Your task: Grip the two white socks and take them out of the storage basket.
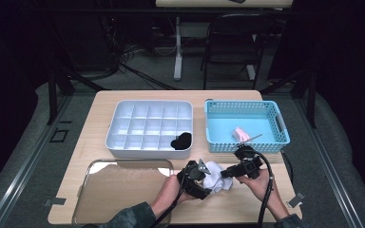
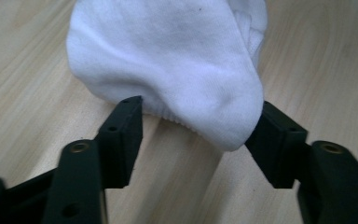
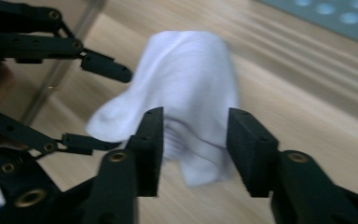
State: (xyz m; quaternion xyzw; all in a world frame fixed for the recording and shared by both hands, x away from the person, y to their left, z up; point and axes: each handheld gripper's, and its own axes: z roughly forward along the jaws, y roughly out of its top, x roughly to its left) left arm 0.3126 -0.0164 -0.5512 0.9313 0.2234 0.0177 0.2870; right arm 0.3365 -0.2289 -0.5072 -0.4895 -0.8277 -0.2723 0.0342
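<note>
A white sock (image 1: 217, 181) lies bunched on the wooden table near the front edge, between my two grippers. My left gripper (image 1: 203, 172) comes at it from the left. In the left gripper view the sock's rounded end (image 2: 177, 70) sits between the jaws of the left gripper (image 2: 198, 119); the pads (image 2: 123, 135) stand at its edges without squeezing it. My right gripper (image 1: 225, 174) faces it from the right. In the right gripper view the sock (image 3: 191, 79) stands tented, its lower part between the parted jaws of my right gripper (image 3: 196, 133), with the left gripper (image 3: 105, 105) beyond.
A white compartment tray (image 1: 123, 142) sits at the back left with a black item (image 1: 181, 140) in its front right cell. A blue basket (image 1: 211, 128) at the back right holds a pink item (image 1: 241, 134). A clear shiny tray (image 1: 123, 190) lies front left.
</note>
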